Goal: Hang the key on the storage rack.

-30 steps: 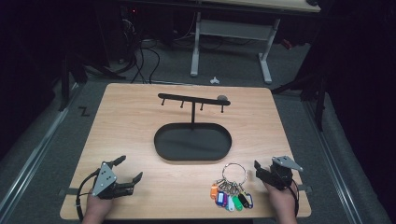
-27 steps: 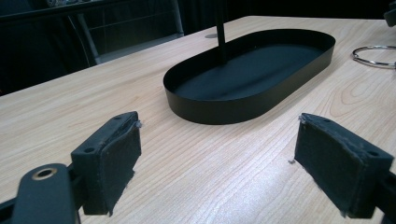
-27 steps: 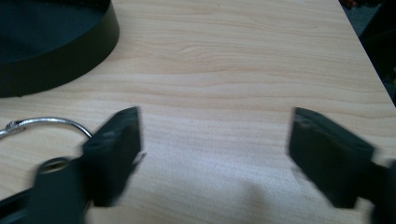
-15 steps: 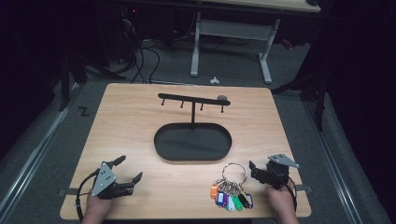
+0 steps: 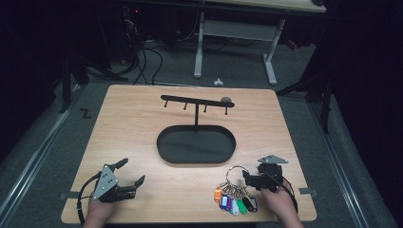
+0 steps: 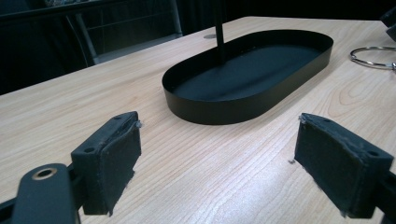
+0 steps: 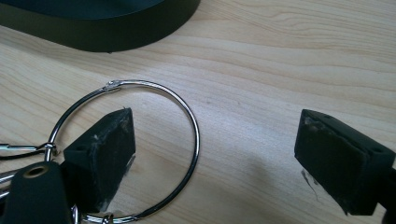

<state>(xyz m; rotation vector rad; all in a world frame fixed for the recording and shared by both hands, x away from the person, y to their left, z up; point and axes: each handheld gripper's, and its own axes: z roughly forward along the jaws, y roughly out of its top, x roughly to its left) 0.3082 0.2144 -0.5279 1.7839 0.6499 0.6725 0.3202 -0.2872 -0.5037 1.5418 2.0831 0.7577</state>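
Note:
A large steel key ring (image 5: 236, 172) lies flat on the wooden table (image 5: 142, 133), with several coloured tags (image 5: 234, 202) fanned out below it. My right gripper (image 5: 251, 179) hangs just right of the ring, its jaws pointing left. In the right gripper view the ring (image 7: 194, 135) passes between the wide-apart pads (image 7: 105, 154), untouched; the right gripper (image 7: 215, 144) is open, and its jaws have just been closing a little. My left gripper (image 5: 133, 171) rests at the front left, open, with nothing but bare wood between the pads of the left gripper (image 6: 217, 158).
A black oval tray (image 5: 164, 154) sits mid-table, with a post (image 5: 196, 114) rising from it to a bar of hooks (image 5: 185, 100). The tray wall (image 6: 224, 109) faces the left gripper; the tray wall (image 7: 93, 35) lies just beyond the ring.
My right gripper has slid left, closer to the key ring. The left gripper and the ring have stayed put.

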